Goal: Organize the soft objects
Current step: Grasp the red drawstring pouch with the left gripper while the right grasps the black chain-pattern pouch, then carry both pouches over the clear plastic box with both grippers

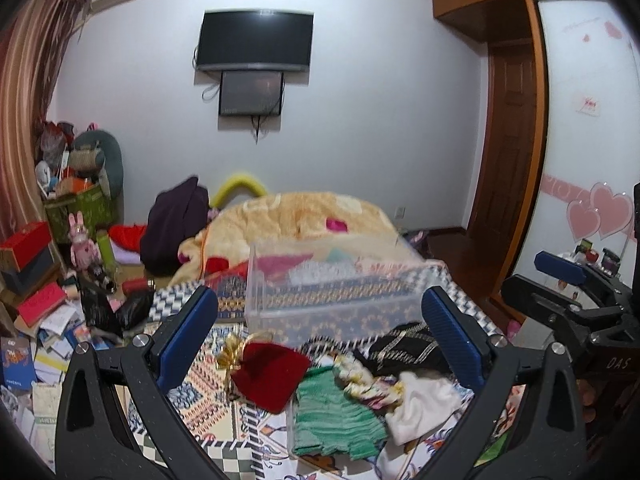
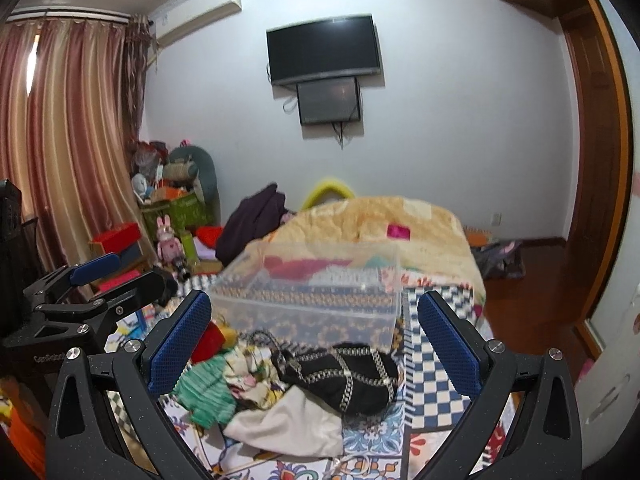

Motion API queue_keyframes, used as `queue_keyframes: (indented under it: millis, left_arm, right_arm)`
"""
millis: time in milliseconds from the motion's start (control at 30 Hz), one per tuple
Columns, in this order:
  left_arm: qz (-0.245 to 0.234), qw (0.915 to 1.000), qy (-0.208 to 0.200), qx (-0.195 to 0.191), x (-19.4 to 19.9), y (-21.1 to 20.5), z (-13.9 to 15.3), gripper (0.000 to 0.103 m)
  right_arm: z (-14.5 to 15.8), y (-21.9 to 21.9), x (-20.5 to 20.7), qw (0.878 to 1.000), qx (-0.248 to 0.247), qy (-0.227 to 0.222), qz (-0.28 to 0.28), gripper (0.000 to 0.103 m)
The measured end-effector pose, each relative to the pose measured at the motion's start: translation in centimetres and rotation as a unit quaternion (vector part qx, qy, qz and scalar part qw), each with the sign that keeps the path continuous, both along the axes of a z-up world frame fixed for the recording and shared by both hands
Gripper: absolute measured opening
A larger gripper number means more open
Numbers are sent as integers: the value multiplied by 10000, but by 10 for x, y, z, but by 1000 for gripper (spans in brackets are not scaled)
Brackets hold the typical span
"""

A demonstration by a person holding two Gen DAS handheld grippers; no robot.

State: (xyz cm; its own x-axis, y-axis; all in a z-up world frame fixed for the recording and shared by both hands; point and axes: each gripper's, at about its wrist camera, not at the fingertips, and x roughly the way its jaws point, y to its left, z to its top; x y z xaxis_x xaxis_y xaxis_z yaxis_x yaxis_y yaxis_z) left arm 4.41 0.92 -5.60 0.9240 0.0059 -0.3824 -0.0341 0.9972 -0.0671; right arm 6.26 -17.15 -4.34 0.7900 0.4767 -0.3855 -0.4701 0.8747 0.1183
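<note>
At the lower middle of both views, a heap of soft things lies on the patterned bedspread (image 2: 436, 384): a dark red velvet pouch (image 1: 270, 376), a green knitted cloth (image 1: 334, 416), a black chain-trimmed bag (image 2: 344, 376) and a white cloth (image 2: 292, 424), just before the clear plastic box (image 2: 308, 296). The left gripper (image 1: 320, 336) and right gripper (image 2: 316, 336) both stand wide apart, holding nothing.

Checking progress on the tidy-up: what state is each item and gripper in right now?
left gripper: open, empty
right gripper: open, empty
clear plastic bin: lidless, upright on bed
red pouch: lying outside bin
green cloth: crumpled, outside bin
black chain-trimmed bag: slumped on pile
white cloth: crumpled, outside bin
</note>
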Motion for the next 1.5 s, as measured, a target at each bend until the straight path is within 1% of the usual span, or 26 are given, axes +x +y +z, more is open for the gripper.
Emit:
queue_keyframes:
  millis: [133,267,367,500,633,667,733,767,800,833,933,1000,1033,1067,1100,1200,1233,1300,1333,1367,1400,1500]
  left_arm:
    - [89,9990,434,-57,17,9,-26,103]
    - [270,9969,741,-17,31,19,-49,103]
    - [407,9943,980,-90,43,29,-67,103]
    - [589,9889,1303,-408,58,49,-89,103]
    - [745,9837,1453,-748,63,68,-103,103]
    - [753,9830,1458,-819,64,72,-105,103]
    - [734,9821,1472,-917,66,76,-107,97]
    - [701,9815,1505,-957,67,77,-109,88]
    - [641,9802,1576,-1015,70,78,-112,83]
    - [607,9793,1618,-1058,70,77,-112,81]
    - [516,9769,1699,-1188,74,76,-117,68]
    - [428,9765,1716,-1230,74,74,-118,56]
    - [414,9766,1722,-1217,73,72,-118,54]
    - [421,9773,1713,-1176,72,71,-118,50]
    - [417,9778,1704,-1149,71,70,-117,44]
    - [353,9780,1698,-1157,68,69,-116,29]
    - [356,9787,1668,-1140,65,69,-115,28]
    - [366,9805,1596,-1084,61,68,-111,20]
    - [355,9814,1557,-1065,59,68,-109,18]
    - [346,9820,1523,-1058,56,68,-107,17]
    - [337,9830,1472,-1048,54,67,-103,16]
    - [264,9855,1349,-992,49,65,-94,12]
  right_arm:
    - [-20,-2,16,9991,-73,415,-24,103]
    - [-41,-6,30,9966,-111,818,-82,103]
    - [-55,-8,39,9937,-144,1104,-116,103]
    - [-75,-9,50,9880,-172,1527,-137,103]
    - [-85,-6,53,9849,-257,1710,-117,103]
    - [-87,-5,54,9845,-269,1732,-97,101]
    - [-89,-3,54,9837,-299,1773,-36,95]
    - [-90,-2,55,9831,-311,1803,2,91]
    - [-91,0,54,9825,-306,1837,54,89]
    - [-94,0,56,9824,-292,1843,80,88]
    - [-93,-1,54,9833,-303,1794,76,82]
    - [-92,-2,55,9836,-307,1772,102,73]
    - [-91,-2,55,9839,-305,1757,108,71]
    - [-90,-3,54,9842,-313,1739,112,67]
    - [-91,-3,56,9844,-322,1725,115,61]
    - [-89,-1,57,9848,-369,1693,121,50]
    - [-88,1,58,9850,-368,1682,126,47]
    - [-87,0,58,9856,-378,1644,132,35]
    - [-87,0,58,9857,-388,1632,144,33]
    - [-86,0,58,9859,-377,1620,181,20]
    - [-85,0,58,9855,-347,1642,242,16]
    - [-83,1,55,9870,-400,1538,225,15]
